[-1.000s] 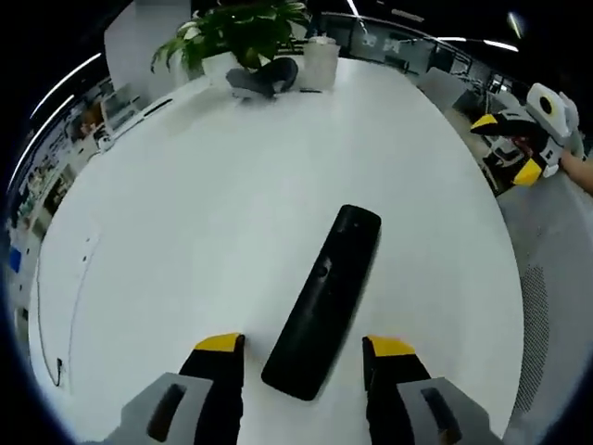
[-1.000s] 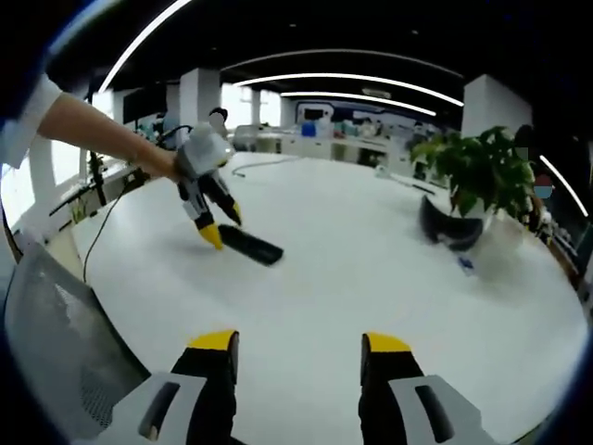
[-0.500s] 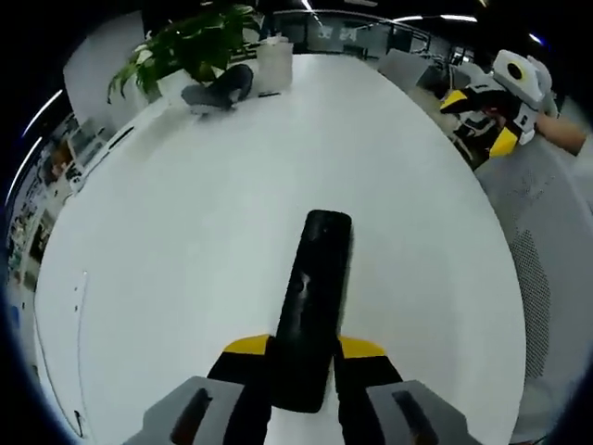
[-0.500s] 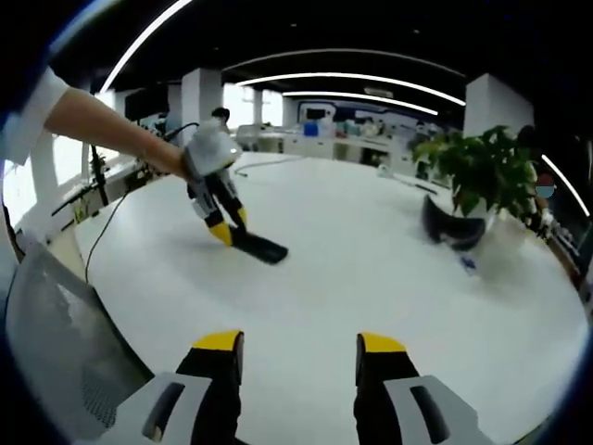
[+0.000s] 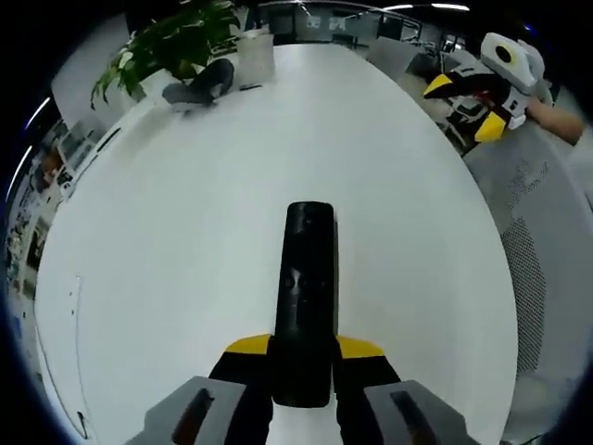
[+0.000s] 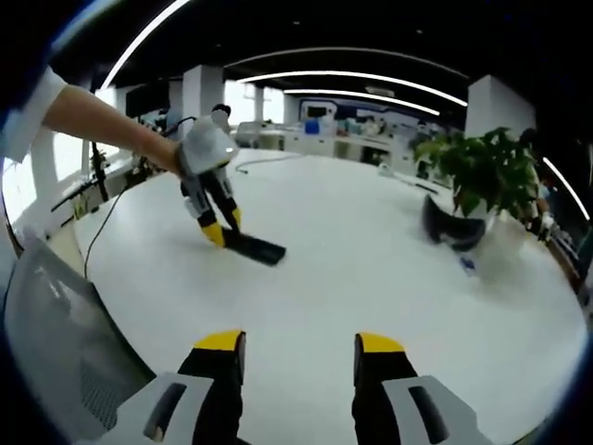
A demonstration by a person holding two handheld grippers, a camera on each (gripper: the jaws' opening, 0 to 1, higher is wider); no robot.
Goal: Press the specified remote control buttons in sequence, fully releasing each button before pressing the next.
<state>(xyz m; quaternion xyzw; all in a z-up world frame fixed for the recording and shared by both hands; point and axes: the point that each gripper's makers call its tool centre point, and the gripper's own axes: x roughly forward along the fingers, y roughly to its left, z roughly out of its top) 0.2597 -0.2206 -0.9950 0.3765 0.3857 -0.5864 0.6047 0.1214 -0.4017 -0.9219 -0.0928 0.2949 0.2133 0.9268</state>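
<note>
Since a second earlier, the left gripper [image 5: 303, 350] had closed, pinching the long black plastic remote control [image 5: 305, 297] on the white round table [image 5: 185, 232]. The right gripper [image 6: 291, 343], spread empty at two o'clock, likely pressed next.

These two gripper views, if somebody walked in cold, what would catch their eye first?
First, the black remote control lying on the big white table, its near end clamped between the left gripper's yellow-tipped jaws. Next, the right gripper, held open above the table's near edge. Then the green potted plant at the far side, with a dark object beside it.
</note>
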